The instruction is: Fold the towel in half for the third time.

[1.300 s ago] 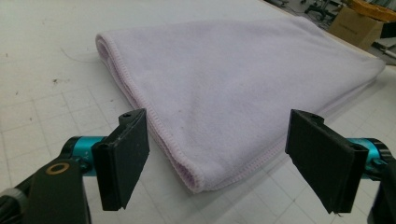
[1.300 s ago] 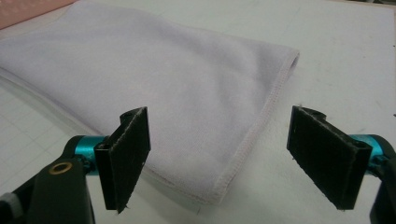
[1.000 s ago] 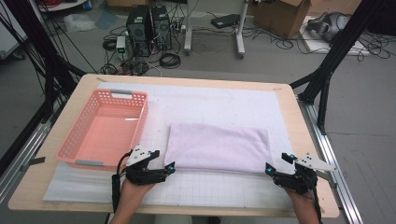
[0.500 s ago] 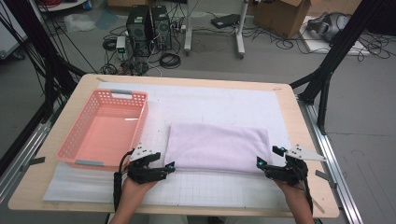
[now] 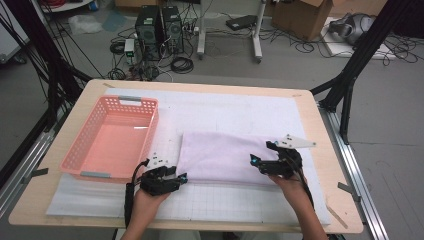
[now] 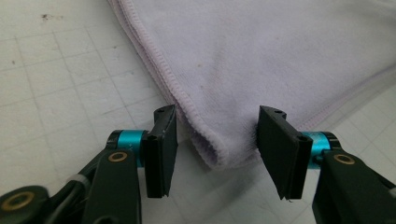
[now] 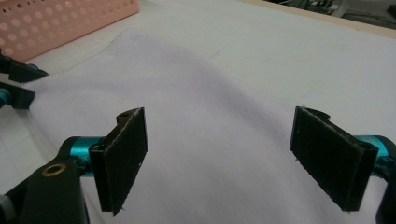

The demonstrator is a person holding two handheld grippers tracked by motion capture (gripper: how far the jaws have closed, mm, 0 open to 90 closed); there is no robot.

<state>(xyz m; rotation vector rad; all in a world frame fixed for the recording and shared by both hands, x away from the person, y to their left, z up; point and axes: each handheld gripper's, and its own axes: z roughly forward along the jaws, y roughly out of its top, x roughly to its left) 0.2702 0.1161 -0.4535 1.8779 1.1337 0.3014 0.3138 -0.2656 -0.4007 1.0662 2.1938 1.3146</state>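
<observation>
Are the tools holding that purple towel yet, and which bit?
Not yet. The left tool has just been closing around the folded lilac cloth towel's near corner, pads not pressing. The right tool hangs open above it.

Both handheld grippers, the left gripper [image 5: 181, 176] and the right gripper [image 5: 254, 160], are black with flat rectangular pads, teal collars and brass-coloured screws, each trailing a black cable, the right apparently carrying a pale three-cornered plate.
</observation>
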